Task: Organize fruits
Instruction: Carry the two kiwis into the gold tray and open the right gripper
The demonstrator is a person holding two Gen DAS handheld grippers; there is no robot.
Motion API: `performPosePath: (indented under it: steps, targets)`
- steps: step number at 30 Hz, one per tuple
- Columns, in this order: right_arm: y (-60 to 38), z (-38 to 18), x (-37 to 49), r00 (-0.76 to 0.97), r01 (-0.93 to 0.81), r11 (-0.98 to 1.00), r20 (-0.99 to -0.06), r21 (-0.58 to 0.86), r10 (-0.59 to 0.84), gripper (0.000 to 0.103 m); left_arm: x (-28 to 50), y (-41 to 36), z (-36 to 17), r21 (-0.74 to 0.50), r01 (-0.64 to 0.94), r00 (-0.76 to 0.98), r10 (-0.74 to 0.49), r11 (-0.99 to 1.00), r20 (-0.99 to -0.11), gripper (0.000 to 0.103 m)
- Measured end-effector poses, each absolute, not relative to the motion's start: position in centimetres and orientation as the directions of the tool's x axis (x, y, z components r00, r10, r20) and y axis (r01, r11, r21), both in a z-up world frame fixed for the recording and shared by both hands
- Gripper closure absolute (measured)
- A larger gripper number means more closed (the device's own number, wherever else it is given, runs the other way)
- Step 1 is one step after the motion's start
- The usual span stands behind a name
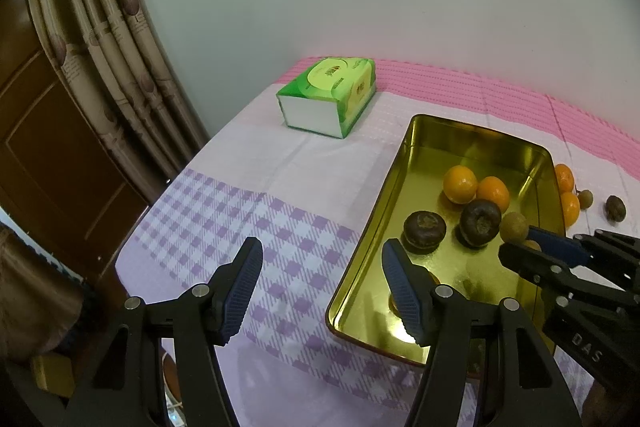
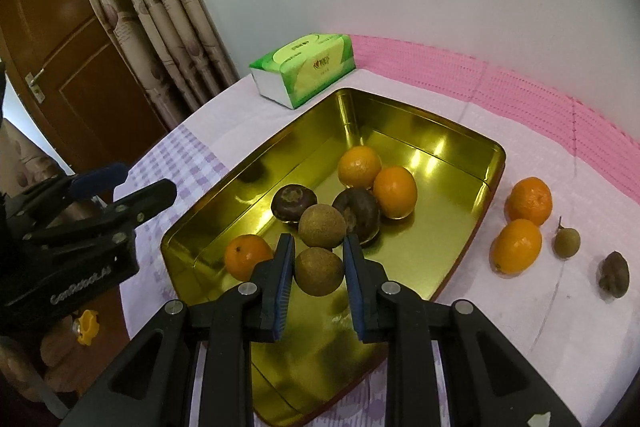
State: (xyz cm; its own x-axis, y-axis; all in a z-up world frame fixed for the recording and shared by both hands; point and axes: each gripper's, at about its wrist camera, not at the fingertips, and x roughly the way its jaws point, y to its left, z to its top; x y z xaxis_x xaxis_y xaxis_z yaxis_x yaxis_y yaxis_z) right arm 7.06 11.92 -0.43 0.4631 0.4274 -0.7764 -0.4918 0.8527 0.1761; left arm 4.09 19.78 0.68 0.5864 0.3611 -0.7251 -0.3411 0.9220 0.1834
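A gold metal tray (image 2: 420, 131) lies on the checked tablecloth. Inside it are three oranges (image 2: 359, 166), two dark round fruits (image 2: 294, 203) and a light brown round fruit (image 2: 322, 227). My right gripper (image 2: 319, 267) is shut on another light brown fruit (image 2: 319, 273), held over the tray's near end. To the tray's right, two oranges (image 2: 517, 246), a small brown fruit (image 2: 566, 241) and a dark wrinkled fruit (image 2: 614, 274) rest on the cloth. My left gripper (image 1: 320, 267) stands open and empty at the tray's (image 1: 384, 211) left wall, one finger over the cloth and one over the tray.
A green tissue box (image 1: 332, 95) sits at the table's far side by the wall. Brown curtains (image 1: 100, 27) and a wooden door (image 2: 80, 75) stand beyond the table's left edge. A pink strip of cloth (image 2: 520, 95) runs along the wall.
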Motion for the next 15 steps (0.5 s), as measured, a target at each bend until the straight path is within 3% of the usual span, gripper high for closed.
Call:
performPosePath:
  steps: [15]
  targets:
    - [11.72, -0.44, 7.53, 0.477, -0.476, 0.859, -0.765, 0.19, 0.434, 0.077, 4.05, 19.67, 0.38, 0.189, -0.336, 0.582, 0.36, 0.923, -0.729, 0.04]
